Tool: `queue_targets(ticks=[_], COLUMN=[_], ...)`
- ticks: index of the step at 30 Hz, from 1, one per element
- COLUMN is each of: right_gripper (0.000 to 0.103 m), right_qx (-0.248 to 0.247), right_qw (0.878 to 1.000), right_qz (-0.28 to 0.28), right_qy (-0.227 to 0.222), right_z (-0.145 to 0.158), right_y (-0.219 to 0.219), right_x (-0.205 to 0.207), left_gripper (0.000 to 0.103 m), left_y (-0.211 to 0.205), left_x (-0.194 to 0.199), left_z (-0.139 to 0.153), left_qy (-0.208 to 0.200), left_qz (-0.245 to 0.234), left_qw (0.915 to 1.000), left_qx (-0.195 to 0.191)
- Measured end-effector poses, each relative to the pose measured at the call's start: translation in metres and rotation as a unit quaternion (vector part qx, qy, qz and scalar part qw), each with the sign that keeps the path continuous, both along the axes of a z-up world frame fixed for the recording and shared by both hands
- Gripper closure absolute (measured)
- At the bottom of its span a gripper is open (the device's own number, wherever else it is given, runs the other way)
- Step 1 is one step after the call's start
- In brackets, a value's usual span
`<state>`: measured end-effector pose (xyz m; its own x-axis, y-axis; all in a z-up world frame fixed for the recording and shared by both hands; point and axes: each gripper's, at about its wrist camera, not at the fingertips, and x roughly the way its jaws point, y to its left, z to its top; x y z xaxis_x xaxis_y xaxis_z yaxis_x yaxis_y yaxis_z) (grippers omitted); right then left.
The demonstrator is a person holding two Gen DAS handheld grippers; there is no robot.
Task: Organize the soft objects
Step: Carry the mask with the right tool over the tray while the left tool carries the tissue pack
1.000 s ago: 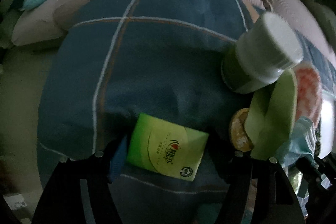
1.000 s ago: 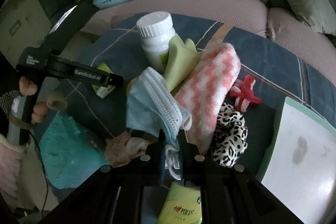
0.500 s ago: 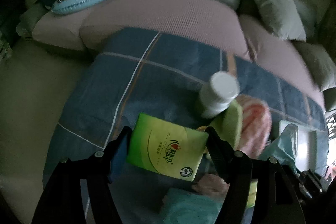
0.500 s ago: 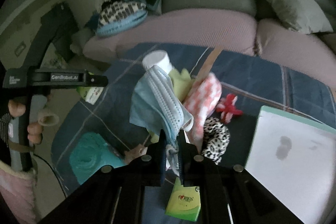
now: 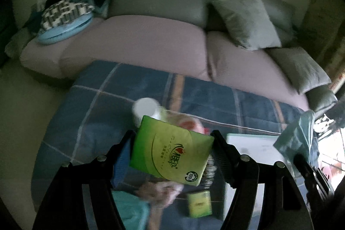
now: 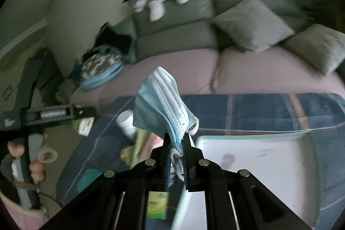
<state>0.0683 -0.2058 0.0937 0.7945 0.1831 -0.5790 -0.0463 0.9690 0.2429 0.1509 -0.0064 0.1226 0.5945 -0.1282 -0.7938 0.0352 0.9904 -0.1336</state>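
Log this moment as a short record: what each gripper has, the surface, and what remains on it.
left gripper: fingers closed on the green tissue pack, lifted off the cloth
right gripper: fingers shut on the blue face mask, hanging free
surface: blue plaid cloth in front of a sofa
left on the cloth: white bottle, second green tissue pack, white tray, teal towel

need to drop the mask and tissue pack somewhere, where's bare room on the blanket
Free: the white tray beside the right gripper, and blue blanket left of the white bottle toward the sofa. Crowded: the pile by the bottle and below the tissue pack.
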Motion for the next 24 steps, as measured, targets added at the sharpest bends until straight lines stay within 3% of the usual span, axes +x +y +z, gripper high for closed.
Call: queue_targets(ticks=[16, 24], right_gripper=[0.093, 0.093], right_qx=[0.034, 0.049], right_qw=[0.987, 0.974], right_qz=[-0.160, -0.196], right_qy=[0.007, 0.106], right_z=[-0.003, -0.054], right_y=[-0.121, -0.153], right_x=[-0.029, -0.007], left_gripper=[0.031, 0.031], left_y=[-0.128, -0.179], left_x=[0.001, 0.008], left_z=[-0.020, -0.058], left_qy=[0.020, 0.055], left_qz=[-0.077, -0.111], left_qw=[0.9969, 0.9924], left_qx=[0.000, 0.001])
